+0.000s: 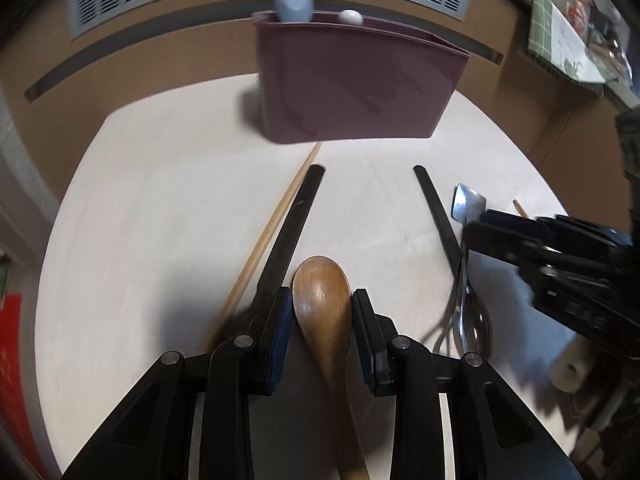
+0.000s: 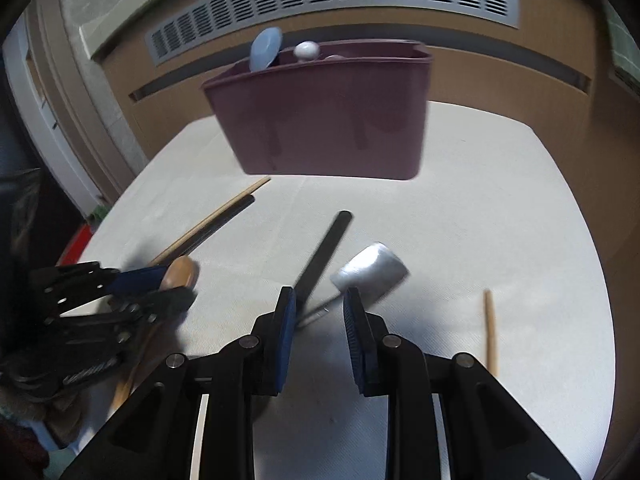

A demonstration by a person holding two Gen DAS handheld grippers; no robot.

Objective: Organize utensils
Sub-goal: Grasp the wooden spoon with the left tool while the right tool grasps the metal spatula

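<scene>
My left gripper (image 1: 322, 294) is shut on a wooden spoon (image 1: 320, 292), its bowl sticking out past the blue pads and the handle running back under the gripper. It hangs over the white table (image 1: 140, 200). In the right wrist view the left gripper (image 2: 160, 286) and the wooden spoon (image 2: 182, 272) are at the left. My right gripper (image 2: 319, 292) stands open just above a metal spoon (image 2: 368, 268) lying on the table; the pads do not press on it. In the left wrist view the right gripper (image 1: 476, 228) is over the metal spoon (image 1: 472, 320).
A maroon utensil caddy (image 1: 352, 84) (image 2: 328, 120) stands at the table's far edge, holding a blue spoon (image 1: 292, 4) and a white one (image 1: 351, 17). Two black chopsticks (image 1: 296, 216) (image 1: 436, 212) and wooden chopsticks (image 1: 272, 224) (image 2: 490, 332) lie on the table.
</scene>
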